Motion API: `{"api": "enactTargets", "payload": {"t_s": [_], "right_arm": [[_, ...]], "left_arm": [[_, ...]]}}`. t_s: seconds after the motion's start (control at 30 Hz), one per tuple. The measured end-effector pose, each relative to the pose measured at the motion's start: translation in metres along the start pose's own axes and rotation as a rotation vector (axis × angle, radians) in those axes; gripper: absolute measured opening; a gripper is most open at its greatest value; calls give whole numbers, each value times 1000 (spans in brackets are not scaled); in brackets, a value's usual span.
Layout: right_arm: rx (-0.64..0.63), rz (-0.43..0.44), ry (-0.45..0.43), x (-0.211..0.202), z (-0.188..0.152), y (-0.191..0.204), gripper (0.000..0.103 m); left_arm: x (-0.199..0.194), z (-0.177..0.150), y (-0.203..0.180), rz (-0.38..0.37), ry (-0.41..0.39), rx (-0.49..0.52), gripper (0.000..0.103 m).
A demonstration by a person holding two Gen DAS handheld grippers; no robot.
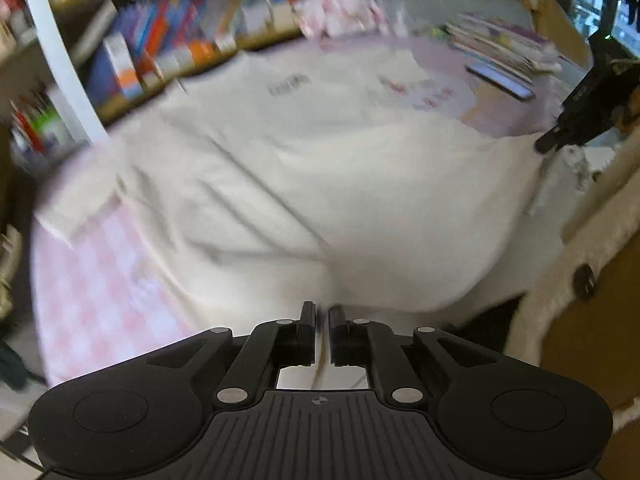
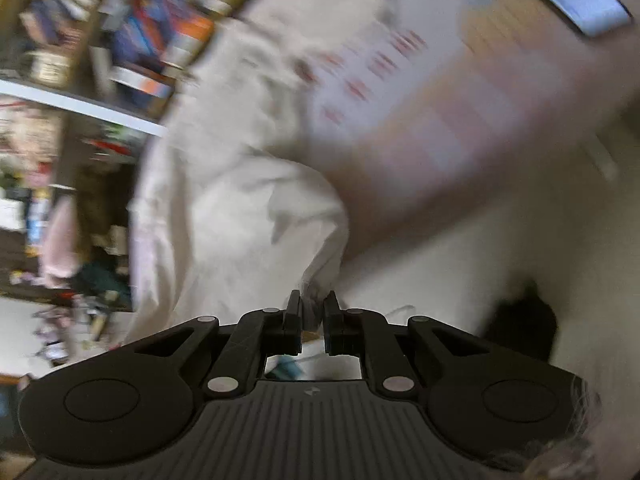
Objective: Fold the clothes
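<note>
You worked over a table with a pink checked cloth (image 1: pixel 100 264), blurred in both views, with crowded bookshelves (image 1: pixel 168 40) running behind it.

At the bottom centre of the left wrist view, your left gripper (image 1: pixel 322 316) had its jaws drawn nearly together on a thin edge of the white garment (image 1: pixel 304 168), the cloth rising from between the pads. At the bottom centre of the right wrist view, your right gripper (image 2: pixel 312 306) was clamped on a bunched corner of the same garment (image 2: pixel 224 216), which ran up and left from the jaws.

Farther up the left view, the garment lay spread across the middle of the table. A stack of books (image 1: pixel 504 44) and a dark phone (image 1: pixel 500 80) sat at the upper right, and the other gripper showed at the right edge.
</note>
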State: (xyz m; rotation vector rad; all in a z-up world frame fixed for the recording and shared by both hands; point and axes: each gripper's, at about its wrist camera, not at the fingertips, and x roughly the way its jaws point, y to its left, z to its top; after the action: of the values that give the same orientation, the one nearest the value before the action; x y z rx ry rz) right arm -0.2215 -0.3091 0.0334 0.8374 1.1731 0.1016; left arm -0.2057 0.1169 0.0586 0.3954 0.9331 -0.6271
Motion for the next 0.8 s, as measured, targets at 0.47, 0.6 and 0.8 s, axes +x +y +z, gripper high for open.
{"api": "enactTargets", "payload": {"t_s": [0.47,0.6,0.8], "right_arm": [[-215,-174,-254,-3,41,28,41],[-130,-104,-320,40,96,41,42],[68,-81,-359,100,159,42,41]], "left_arm": [[-16,10,100,154,-300,-294,69],[36,28,137,226,-298,-462,69],[86,37,179,316,-215,-648,69]]}}
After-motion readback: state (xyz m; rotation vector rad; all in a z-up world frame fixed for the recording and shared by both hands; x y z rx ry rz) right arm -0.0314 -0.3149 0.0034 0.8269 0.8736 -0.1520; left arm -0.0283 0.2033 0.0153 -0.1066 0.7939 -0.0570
